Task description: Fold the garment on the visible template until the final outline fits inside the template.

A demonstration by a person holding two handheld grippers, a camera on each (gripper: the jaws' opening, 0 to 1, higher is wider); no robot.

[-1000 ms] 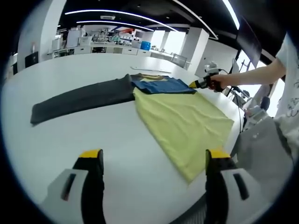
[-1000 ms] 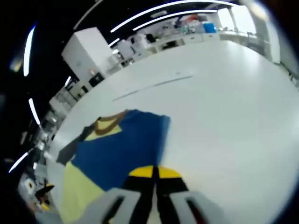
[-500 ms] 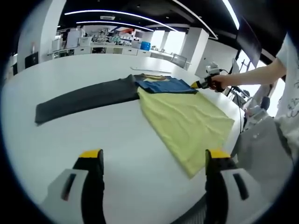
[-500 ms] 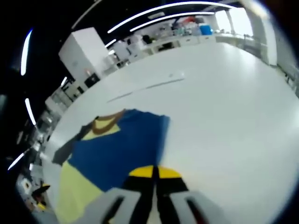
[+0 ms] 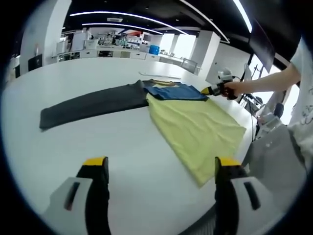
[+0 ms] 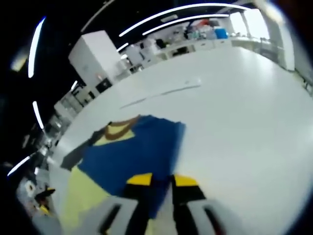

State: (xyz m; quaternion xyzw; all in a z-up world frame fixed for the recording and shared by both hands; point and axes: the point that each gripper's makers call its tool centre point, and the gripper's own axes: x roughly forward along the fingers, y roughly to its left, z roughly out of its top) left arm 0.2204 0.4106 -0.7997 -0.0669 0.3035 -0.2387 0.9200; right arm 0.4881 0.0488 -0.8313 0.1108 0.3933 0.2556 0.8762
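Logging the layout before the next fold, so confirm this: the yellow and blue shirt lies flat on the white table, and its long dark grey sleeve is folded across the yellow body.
Not quite. The yellow and blue shirt does lie flat on the white table, but its long dark grey sleeve is stretched straight out to the side on the table, not folded across the yellow body. The left gripper view shows this.

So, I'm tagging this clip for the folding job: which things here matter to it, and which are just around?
Part of the job:
- garment, yellow body, blue yoke, one grey sleeve stretched out
- left gripper, jaws apart, short of the cloth
- right gripper, jaws slightly apart over the blue edge
- white table

Just around:
- blue bin at the far benches
- white cabinet
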